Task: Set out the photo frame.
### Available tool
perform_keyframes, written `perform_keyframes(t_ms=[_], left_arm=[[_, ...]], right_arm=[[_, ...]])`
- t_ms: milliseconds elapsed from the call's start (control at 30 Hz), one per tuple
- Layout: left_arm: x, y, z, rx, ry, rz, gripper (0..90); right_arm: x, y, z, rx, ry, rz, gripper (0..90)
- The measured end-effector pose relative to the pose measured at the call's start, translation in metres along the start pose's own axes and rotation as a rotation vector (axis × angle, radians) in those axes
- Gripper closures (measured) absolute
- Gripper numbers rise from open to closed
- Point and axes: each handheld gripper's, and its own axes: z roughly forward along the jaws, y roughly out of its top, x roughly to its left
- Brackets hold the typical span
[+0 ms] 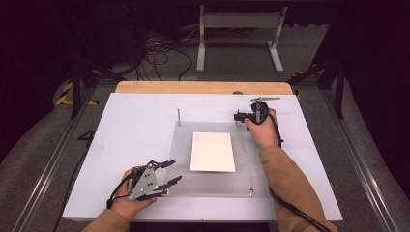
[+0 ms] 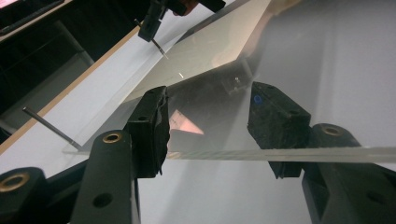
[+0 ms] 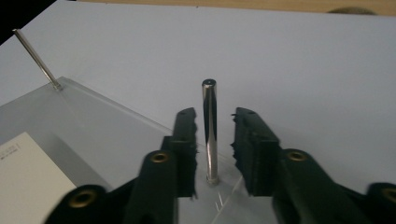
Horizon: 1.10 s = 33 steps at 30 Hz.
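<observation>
A clear acrylic plate (image 1: 183, 145) lies on the white board, and a white card (image 1: 212, 152) rests on its middle. Thin metal pins stand at the plate's corners. My right gripper (image 1: 237, 116) is at the back right corner. In the right gripper view it (image 3: 215, 116) is open, with an upright pin (image 3: 208, 130) between the jaws and a small gap on each side. My left gripper (image 1: 175, 171) is open at the plate's front left corner. In the left gripper view its jaws (image 2: 210, 107) straddle the plate's edge (image 2: 327, 154) without closing on it.
Another pin (image 1: 179, 116) stands at the plate's back left corner, and a short stud (image 1: 251, 192) sits at the front right. The white board (image 1: 135, 121) has free room left of the plate. A wooden table edge (image 1: 203, 87) runs along the back.
</observation>
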Motion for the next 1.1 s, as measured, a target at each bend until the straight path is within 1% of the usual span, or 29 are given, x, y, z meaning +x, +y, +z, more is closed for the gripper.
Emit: perform_keyframes(t_ms=[33, 67, 133, 167, 267, 300, 333, 367, 433, 467, 500, 533, 567, 600, 633, 667, 700, 733, 767, 800, 833, 867, 900, 933, 967, 1000, 1033, 1100], left_arm=[[0.0, 0.0, 0.0, 0.0, 0.0, 0.0, 47.6], [0.001, 0.001, 0.0, -0.003, -0.001, -0.001, 47.6], [0.002, 0.002, 0.0, -0.004, -0.003, -0.005, 47.8], [0.003, 0.002, 0.0, -0.005, -0.004, -0.006, 47.8], [0.003, 0.003, 0.0, -0.008, -0.004, -0.009, 47.8], [0.004, 0.004, 0.0, -0.006, -0.006, -0.013, 47.9], [0.004, 0.004, 0.0, -0.005, -0.005, -0.017, 48.0], [0.005, 0.005, 0.0, -0.005, -0.007, -0.018, 48.1], [0.006, 0.006, -0.001, -0.003, -0.004, -0.027, 48.1], [0.006, 0.006, -0.001, -0.004, -0.008, -0.036, 48.1], [0.007, 0.007, -0.001, -0.005, -0.008, -0.031, 48.1], [0.007, 0.008, -0.001, -0.009, -0.005, -0.04, 48.1], [0.008, 0.008, -0.001, -0.007, -0.007, -0.041, 48.1], [0.008, 0.009, -0.001, -0.007, -0.009, -0.042, 48.2], [0.009, 0.009, -0.001, -0.008, -0.01, -0.044, 48.1], [0.009, 0.009, -0.001, -0.008, -0.009, -0.044, 48.1], [0.009, 0.009, -0.001, -0.008, -0.011, -0.045, 48.2], [0.01, 0.009, -0.001, -0.009, -0.012, -0.051, 48.2], [0.011, 0.01, -0.002, -0.009, -0.013, -0.049, 48.1], [0.011, 0.01, -0.002, -0.009, -0.013, -0.049, 48.2], [0.011, 0.01, -0.002, -0.009, -0.013, -0.053, 48.2], [0.011, 0.011, -0.002, -0.011, -0.013, -0.063, 48.2], [0.011, 0.011, -0.002, -0.011, -0.013, -0.063, 48.2], [0.012, 0.012, -0.002, -0.013, -0.012, -0.069, 48.2], [0.012, 0.013, -0.002, -0.01, -0.016, -0.07, 48.2], [0.012, 0.013, -0.002, -0.01, -0.016, -0.07, 48.2], [0.012, 0.013, -0.002, -0.014, -0.015, -0.076, 48.2], [0.014, 0.014, -0.003, -0.013, -0.018, -0.074, 48.5]], right_arm=[[0.0, 0.0, 0.0, 0.0, 0.0, 0.0, 66.3], [-0.001, -0.002, -0.002, -0.013, 0.003, -0.02, 62.5], [-0.003, -0.006, -0.008, -0.028, 0.014, -0.04, 56.1], [-0.004, -0.007, -0.013, -0.036, 0.011, -0.051, 52.5], [-0.005, -0.011, -0.025, -0.065, 0.029, -0.056, 44.7], [-0.005, -0.013, -0.03, -0.073, 0.044, -0.057, 42.6], [-0.004, -0.016, -0.036, -0.089, 0.076, -0.06, 40.6], [-0.003, -0.018, -0.041, -0.102, 0.091, -0.072, 39.0], [0.0, -0.023, -0.052, -0.117, 0.104, -0.099, 38.3], [0.004, -0.027, -0.062, -0.137, 0.122, -0.122, 38.1], [0.004, -0.027, -0.062, -0.137, 0.122, -0.122, 38.1], [0.005, -0.029, -0.067, -0.143, 0.126, -0.134, 38.0], [0.008, -0.031, -0.074, -0.159, 0.136, -0.157, 38.0], [0.011, -0.034, -0.08, -0.172, 0.151, -0.167, 37.8], [0.017, -0.039, -0.093, -0.196, 0.18, -0.191, 36.6], [0.017, -0.039, -0.093, -0.196, 0.18, -0.191, 36.6], [0.019, -0.041, -0.097, -0.206, 0.185, -0.206, 35.7], [0.026, -0.046, -0.109, -0.224, 0.188, -0.239, 35.0], [0.029, -0.049, -0.117, -0.231, 0.187, -0.257, 34.9], [0.029, -0.049, -0.117, -0.231, 0.187, -0.257, 34.9], [0.031, -0.051, -0.121, -0.231, 0.185, -0.265, 34.5], [0.035, -0.056, -0.13, -0.231, 0.179, -0.285, 34.4], [0.035, -0.056, -0.13, -0.231, 0.179, -0.285, 34.4], [0.039, -0.06, -0.139, -0.225, 0.177, -0.302, 34.2], [0.041, -0.062, -0.143, -0.227, 0.172, -0.315, 34.2], [0.041, -0.062, -0.143, -0.227, 0.172, -0.315, 34.2], [0.043, -0.064, -0.146, -0.231, 0.17, -0.331, 33.9], [0.048, -0.069, -0.154, -0.226, 0.166, -0.359, 33.7]])
